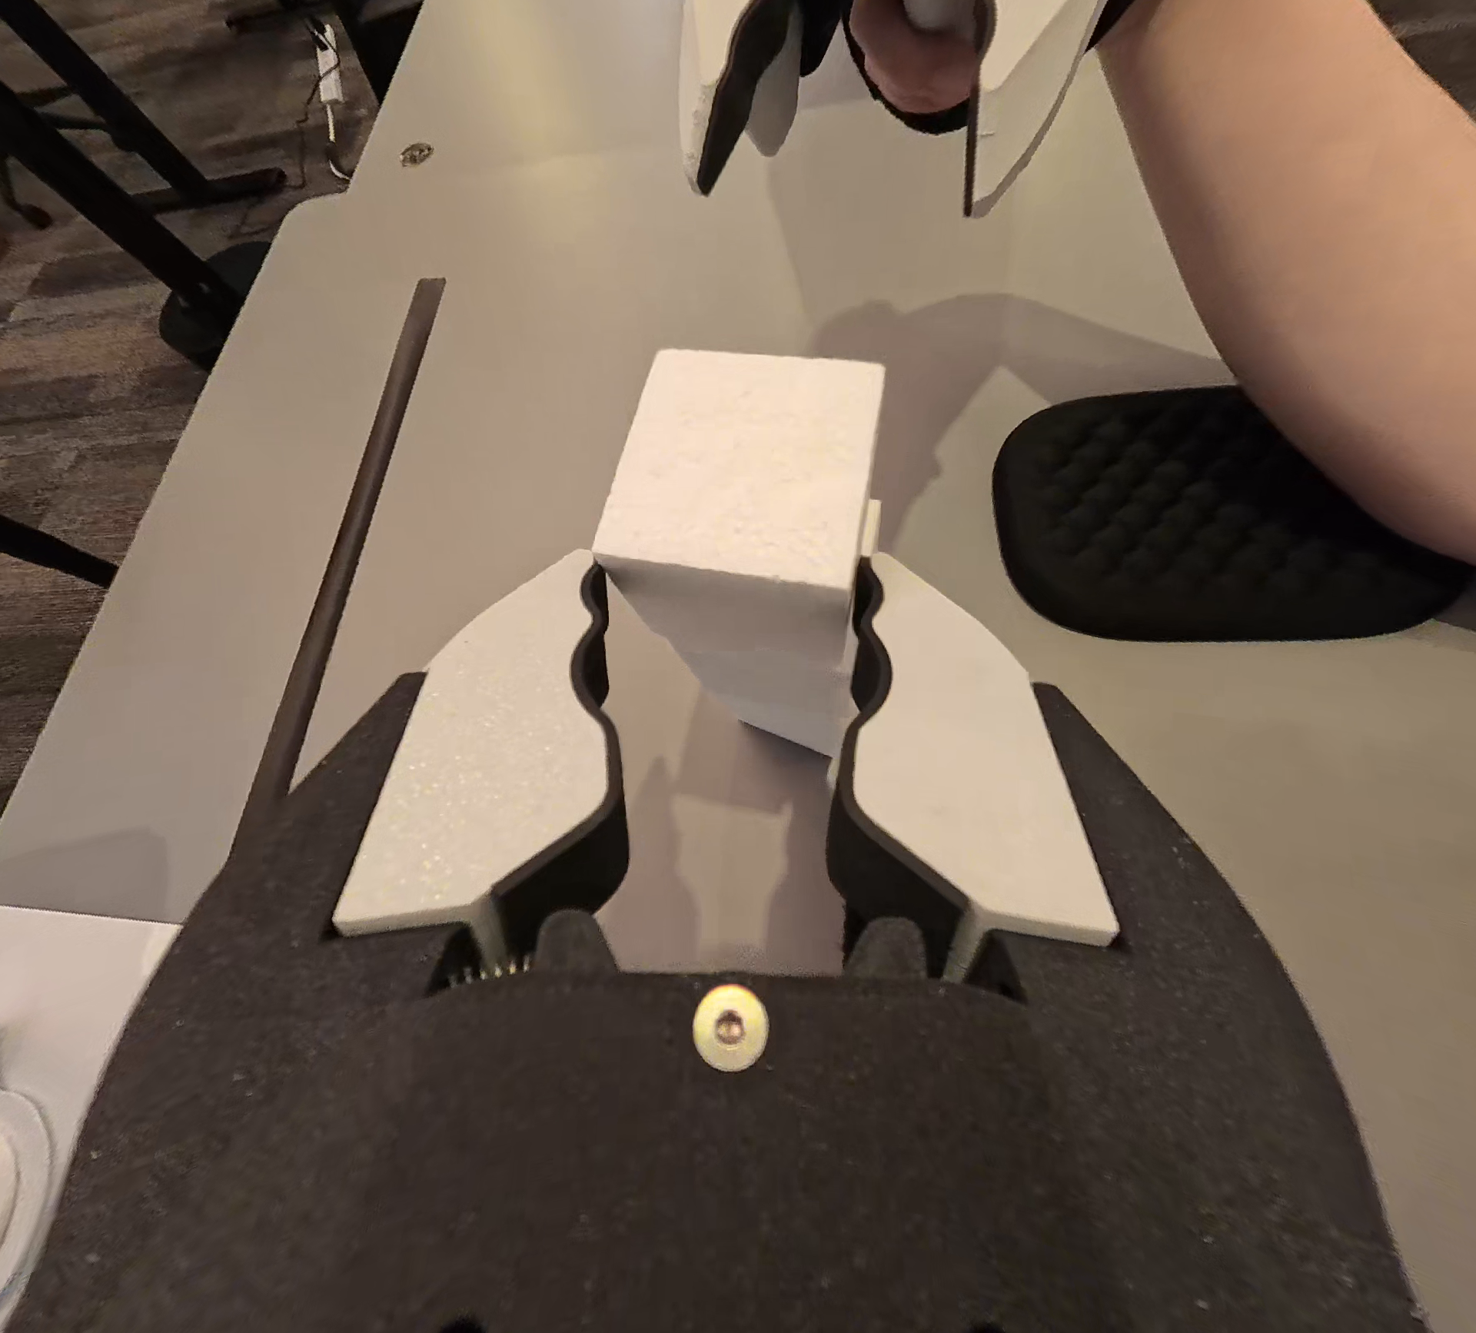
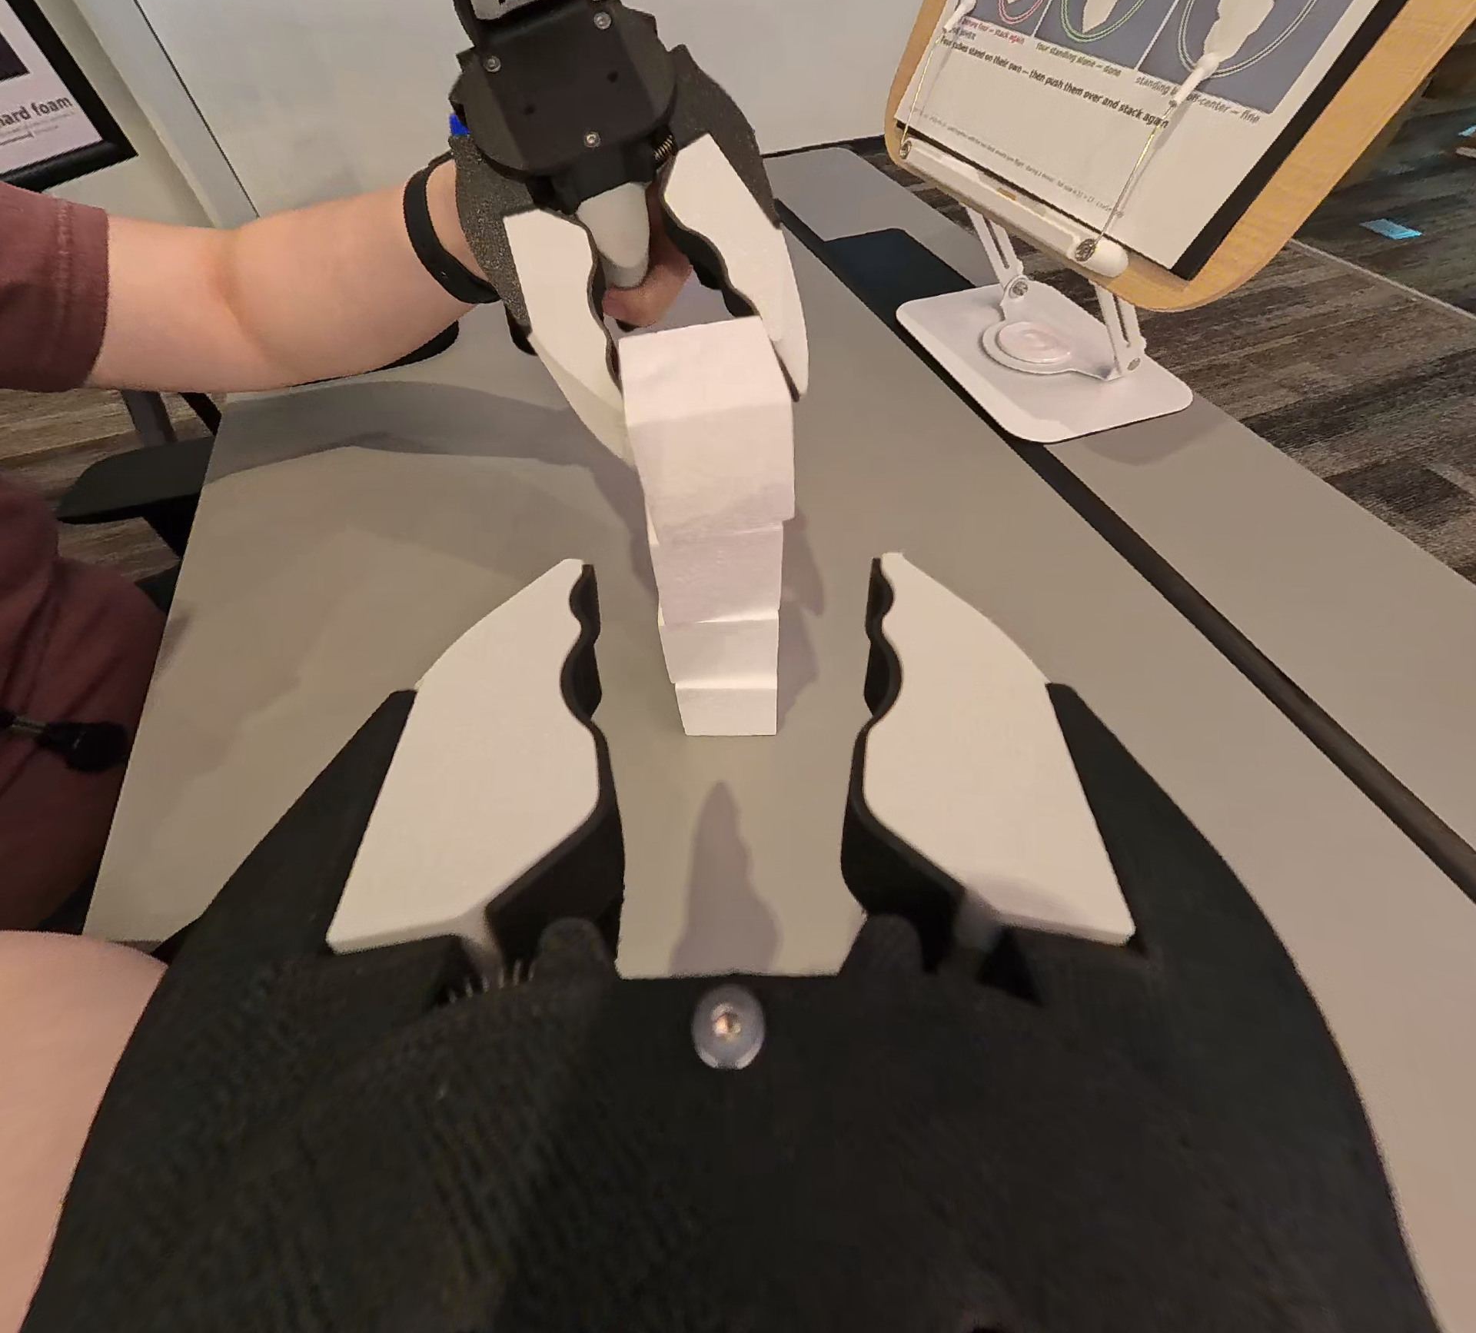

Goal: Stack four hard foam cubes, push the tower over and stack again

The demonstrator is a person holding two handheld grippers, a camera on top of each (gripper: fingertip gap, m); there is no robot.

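Four white hard foam cubes [image 2: 713, 536] stand stacked as a slightly uneven tower on the grey bench [image 2: 359, 576].

The left hand-held gripper [image 1: 723, 560] has its white fingers on either side of the top foam cube [image 1: 743, 472] — the black pads look pressed to its sides, pinching it, in the left wrist view. The right hand-held gripper [image 2: 731, 568] is spread wide and holds nothing, its tips just short of the tower's lower cubes, apart from them. At the far right of the bench, a wooden-framed instruction board [image 2: 1182, 57] leans on a white stand — well apart from the tower.
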